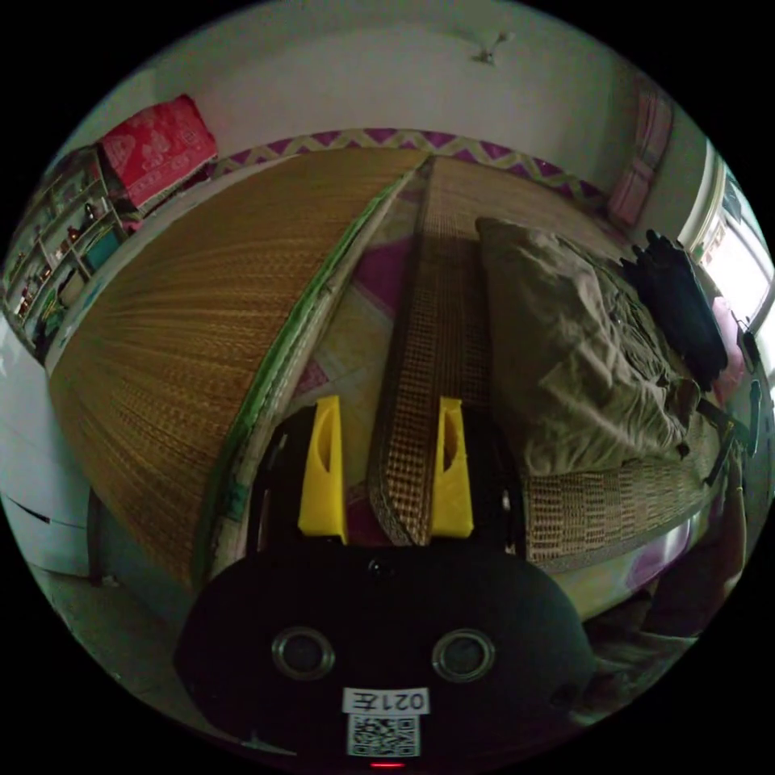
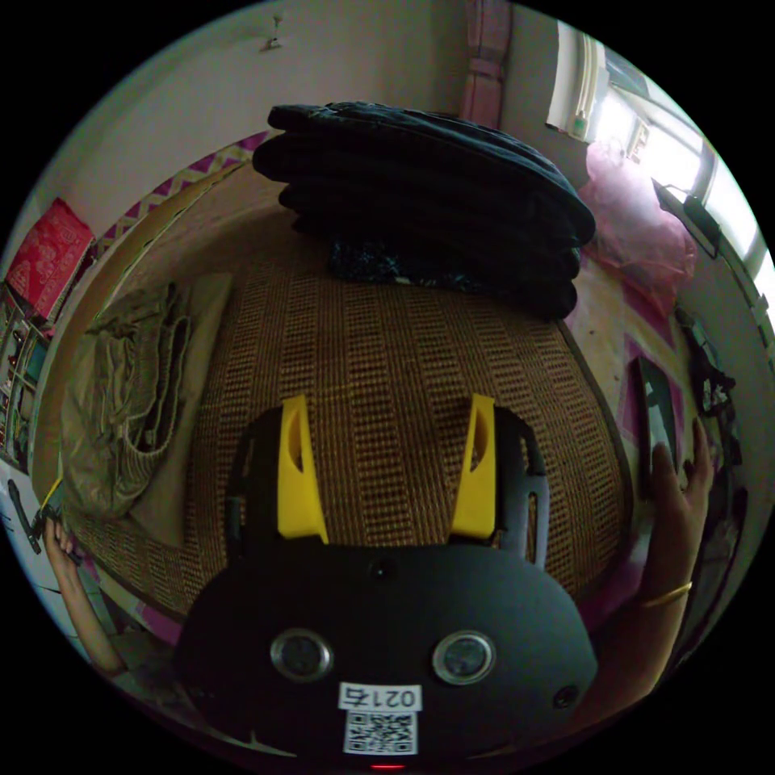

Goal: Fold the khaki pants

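The khaki pants (image 1: 581, 355) lie in a loosely bunched, lengthwise heap on a woven mat (image 1: 452, 307), to the right of my left gripper (image 1: 389, 408) and apart from it. That gripper is open; its yellow jaws hover over the mat's edge strip and hold nothing. In the right gripper view the khaki pants (image 2: 121, 404) lie far to the left, waistband showing. My right gripper (image 2: 387, 401) stands open over bare woven mat (image 2: 404, 347), nothing between its jaws.
A stack of folded dark clothes (image 2: 428, 202) sits beyond the right gripper, also seen as dark clothes (image 1: 678, 307) behind the pants. A hand (image 2: 678, 500) rests on a dark flat device (image 2: 654, 420). A pink bag (image 2: 638, 226) lies near the window. Another hand (image 2: 56, 537) is at the left rim.
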`<state>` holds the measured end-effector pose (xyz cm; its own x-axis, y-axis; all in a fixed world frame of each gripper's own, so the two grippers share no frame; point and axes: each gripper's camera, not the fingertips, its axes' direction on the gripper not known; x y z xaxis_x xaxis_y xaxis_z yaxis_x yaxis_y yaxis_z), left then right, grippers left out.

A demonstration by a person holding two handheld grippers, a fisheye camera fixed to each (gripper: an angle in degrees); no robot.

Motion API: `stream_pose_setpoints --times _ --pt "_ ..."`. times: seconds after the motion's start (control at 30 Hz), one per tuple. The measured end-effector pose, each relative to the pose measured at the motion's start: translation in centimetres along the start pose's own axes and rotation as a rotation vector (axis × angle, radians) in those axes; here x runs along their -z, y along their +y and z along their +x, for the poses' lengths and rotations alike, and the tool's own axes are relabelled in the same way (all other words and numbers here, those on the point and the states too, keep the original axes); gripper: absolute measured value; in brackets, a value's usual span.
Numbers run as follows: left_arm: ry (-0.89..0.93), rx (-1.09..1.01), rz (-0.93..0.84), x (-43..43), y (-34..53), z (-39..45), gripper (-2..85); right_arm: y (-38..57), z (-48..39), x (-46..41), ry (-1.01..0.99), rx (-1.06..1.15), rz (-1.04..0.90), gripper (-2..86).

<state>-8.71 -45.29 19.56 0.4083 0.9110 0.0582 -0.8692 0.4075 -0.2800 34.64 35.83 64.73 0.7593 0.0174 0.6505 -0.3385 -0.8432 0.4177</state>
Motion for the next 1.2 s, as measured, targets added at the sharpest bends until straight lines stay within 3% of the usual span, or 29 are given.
stream_pose_setpoints --times 1.2 --pt "0.025 -0.022 -0.019 3.5 -2.6 -2.8 13.8 2.5 4.6 -0.7 0.003 -0.002 -0.001 26.1"
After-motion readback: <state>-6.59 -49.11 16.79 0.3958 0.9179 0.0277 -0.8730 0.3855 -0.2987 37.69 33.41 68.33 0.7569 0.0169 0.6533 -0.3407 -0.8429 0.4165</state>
